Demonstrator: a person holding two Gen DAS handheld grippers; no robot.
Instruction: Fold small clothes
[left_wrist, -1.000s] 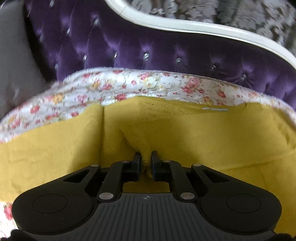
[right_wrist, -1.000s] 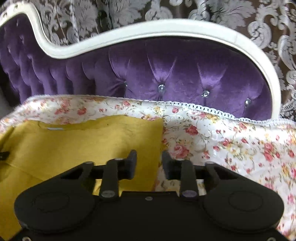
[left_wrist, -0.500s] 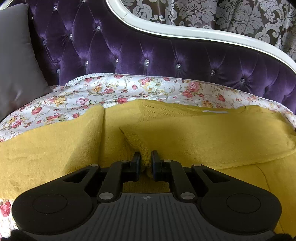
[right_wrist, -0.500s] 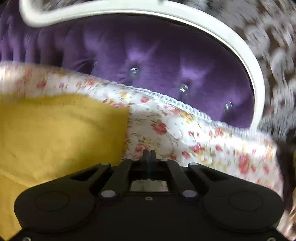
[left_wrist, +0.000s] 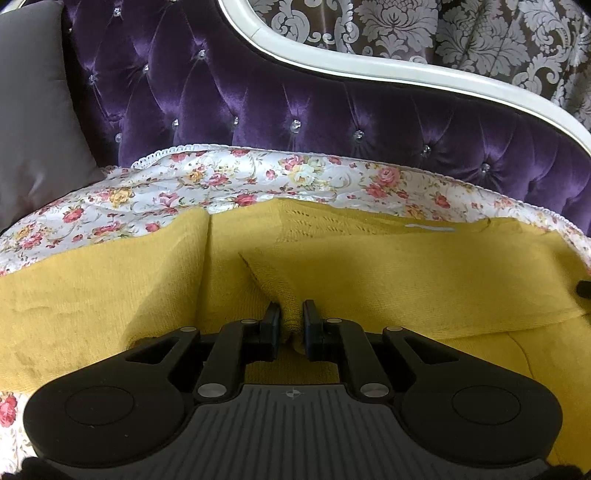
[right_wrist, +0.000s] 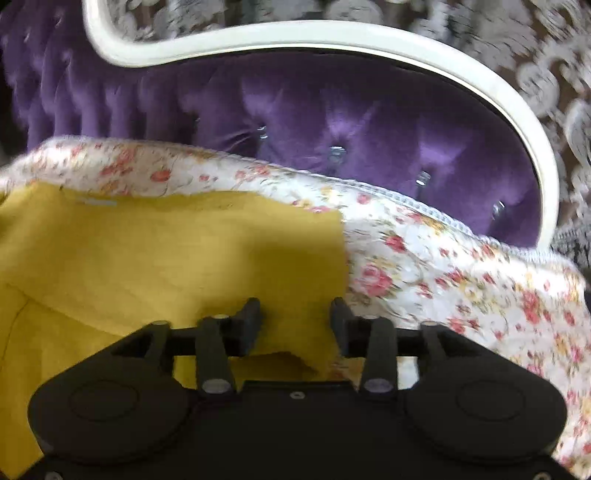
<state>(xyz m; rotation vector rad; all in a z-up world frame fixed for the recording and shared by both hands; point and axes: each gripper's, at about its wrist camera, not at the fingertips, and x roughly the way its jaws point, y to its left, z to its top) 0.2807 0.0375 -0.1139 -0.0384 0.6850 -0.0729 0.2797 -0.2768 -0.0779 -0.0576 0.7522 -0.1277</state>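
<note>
The left gripper (left_wrist: 291, 319) stays clamped on a bunched fold of the yellow knit garment (left_wrist: 388, 280), as it was a second ago, lifting a flap off the layer beneath. The garment lies spread across the floral cover (left_wrist: 207, 181) of the purple sofa (left_wrist: 295, 99), its far edge just short of the cover's lace border and its left part running toward the grey cushion (left_wrist: 33, 122). A bare strip of cover along the back edge leaves room to carry the flap forward.

In the right wrist view, the right gripper (right_wrist: 295, 314) now stands with jaws wide apart and nothing between them, hovering over the garment's right edge (right_wrist: 341, 251); half a second ago its jaws were together over bare cover. That suggests it has come back to take hold of this side, so the next fold probably needs both grips. To its right the cover lies bare up to the sofa's white frame (right_wrist: 517, 122).
</note>
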